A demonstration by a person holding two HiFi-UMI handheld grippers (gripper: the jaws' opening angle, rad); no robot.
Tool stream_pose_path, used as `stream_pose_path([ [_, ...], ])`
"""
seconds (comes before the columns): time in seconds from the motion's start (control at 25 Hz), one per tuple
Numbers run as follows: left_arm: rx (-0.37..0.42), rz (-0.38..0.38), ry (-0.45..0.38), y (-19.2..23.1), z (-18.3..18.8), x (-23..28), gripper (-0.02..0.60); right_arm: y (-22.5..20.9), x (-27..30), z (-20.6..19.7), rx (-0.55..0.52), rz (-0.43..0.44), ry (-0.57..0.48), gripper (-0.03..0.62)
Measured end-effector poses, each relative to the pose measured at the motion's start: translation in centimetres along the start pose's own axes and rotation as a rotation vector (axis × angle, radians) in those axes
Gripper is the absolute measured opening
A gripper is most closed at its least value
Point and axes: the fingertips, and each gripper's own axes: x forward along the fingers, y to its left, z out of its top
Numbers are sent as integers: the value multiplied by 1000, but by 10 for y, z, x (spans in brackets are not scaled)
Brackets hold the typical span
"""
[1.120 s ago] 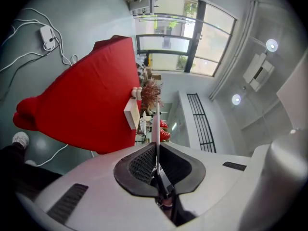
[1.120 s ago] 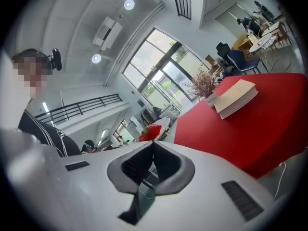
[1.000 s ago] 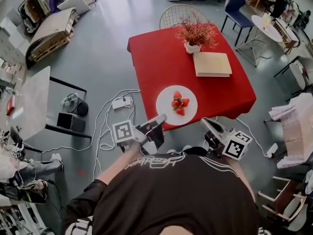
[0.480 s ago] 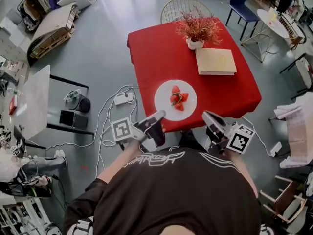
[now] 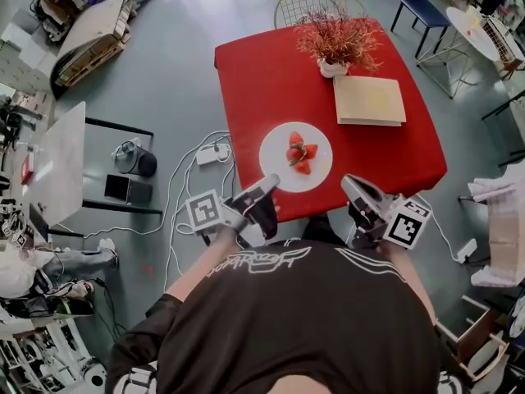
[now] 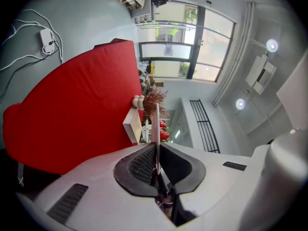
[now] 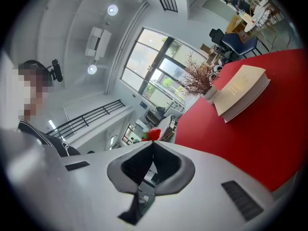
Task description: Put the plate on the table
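Since a moment ago the plate (image 5: 279, 169) has come further in from the near edge of the red surface (image 5: 254, 89), carried between the two tools. The left hand-held gripper (image 5: 268, 187) is pinched on the plate's near-left rim, which shows edge-on between its pads. Those jaws have just eased a shade wider, yet the rim looks gripped. The right hand-held gripper (image 5: 348, 184) has its jaws almost together on the near-right rim, as best I can judge. Strawberries (image 5: 299, 156) lie clustered on the plate. It seems to be held level just above the cloth, so the step in hand is carrying it in and lowering it. The next move calls for sinking both sides evenly and then letting go, well short of the book (image 5: 369, 99) and potted plant (image 5: 338, 43).
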Motion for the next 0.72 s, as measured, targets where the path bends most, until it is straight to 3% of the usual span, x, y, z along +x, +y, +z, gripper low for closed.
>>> stream_pose_path([
  [0.72,37,10,-46,16,54,59,21,-46,27,33,35,-18,48,8],
])
